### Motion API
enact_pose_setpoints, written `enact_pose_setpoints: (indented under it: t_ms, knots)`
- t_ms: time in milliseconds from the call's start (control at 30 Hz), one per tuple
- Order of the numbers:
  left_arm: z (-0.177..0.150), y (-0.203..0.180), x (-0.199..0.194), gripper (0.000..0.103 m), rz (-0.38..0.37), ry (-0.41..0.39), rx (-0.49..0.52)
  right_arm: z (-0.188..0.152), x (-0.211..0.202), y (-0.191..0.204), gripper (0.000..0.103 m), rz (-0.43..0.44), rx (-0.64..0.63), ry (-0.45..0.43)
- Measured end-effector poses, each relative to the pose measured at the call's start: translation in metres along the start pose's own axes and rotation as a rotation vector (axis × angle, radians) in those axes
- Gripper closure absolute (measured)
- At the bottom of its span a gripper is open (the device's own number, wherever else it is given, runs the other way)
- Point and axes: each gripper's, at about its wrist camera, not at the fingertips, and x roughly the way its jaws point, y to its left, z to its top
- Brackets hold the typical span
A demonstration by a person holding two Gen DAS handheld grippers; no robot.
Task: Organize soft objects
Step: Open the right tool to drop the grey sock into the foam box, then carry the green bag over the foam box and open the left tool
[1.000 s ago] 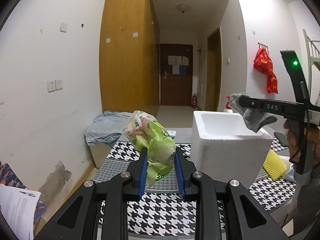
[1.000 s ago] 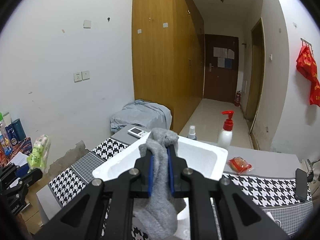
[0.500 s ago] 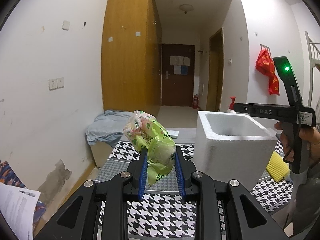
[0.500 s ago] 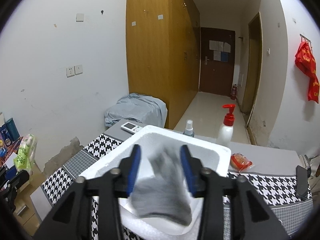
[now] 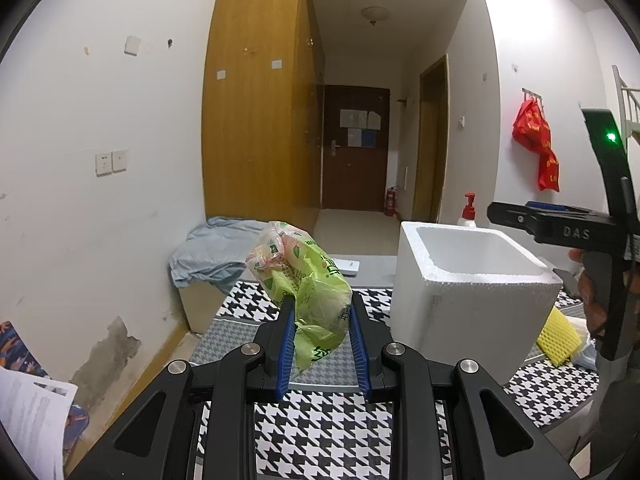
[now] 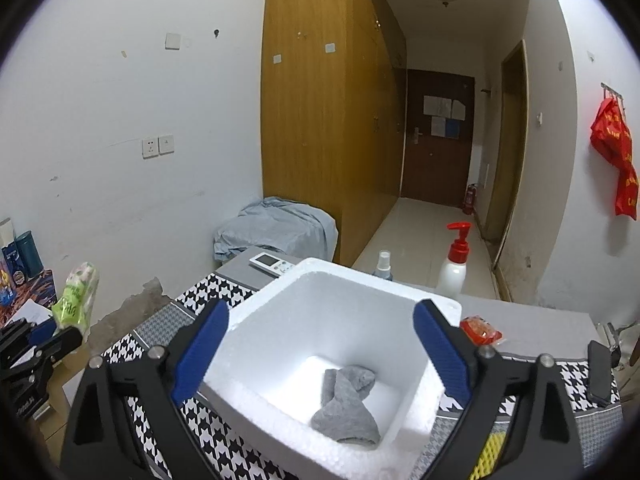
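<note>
A: We hold the left gripper [image 5: 322,320] with its blue pads [image 5: 286,344] pinching a green plastic packet [image 5: 306,280], yes?

B: Yes. The packet stands up between the fingers, and its lower end hangs a little under the pads. Under the fingers we see the houndstooth cloth [image 5: 320,432] on the table.

A: And what is beyond the fingers?

B: To the right of the left fingers stands the white foam box [image 5: 468,304], near but apart from them. Past its right side lies a yellow sponge [image 5: 558,340].

A: What about the right gripper [image 6: 322,344]?

B: Its fingers are spread wide and hold nothing. The two blue pads [image 6: 202,352] stay over the left and right walls of the foam box [image 6: 264,320]. Between them and below, the grey sock [image 6: 348,404] lies crumpled on the box floor.

A: And further out from the right fingers?

B: Behind the box we see a red pump bottle [image 6: 454,264], a small spray bottle [image 6: 383,266] and a remote control [image 6: 272,263]. Just beside the right finger lies a red packet [image 6: 480,330]. Far left, the green packet [image 6: 78,300] shows in the other gripper.
</note>
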Motion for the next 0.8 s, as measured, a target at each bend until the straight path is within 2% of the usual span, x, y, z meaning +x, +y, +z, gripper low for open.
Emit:
enact_pose_setpoints:
  t_ms: [233, 367, 800]
  knots:
    - [0.008, -0.003, -0.002, 0.076, -0.031, -0.024, 0.014, -0.007, -0.023, -0.002, 0.007, -0.033, -0.002, -0.02]
    - [0.014, -0.009, -0.003, 0.076, -0.059, -0.032, 0.028, -0.013, -0.039, -0.006, 0.0, -0.054, 0.001, -0.034]
    - [0.034, -0.037, -0.008, 0.076, -0.152, -0.069, 0.076, -0.037, -0.076, -0.02, 0.0, -0.108, 0.027, -0.046]
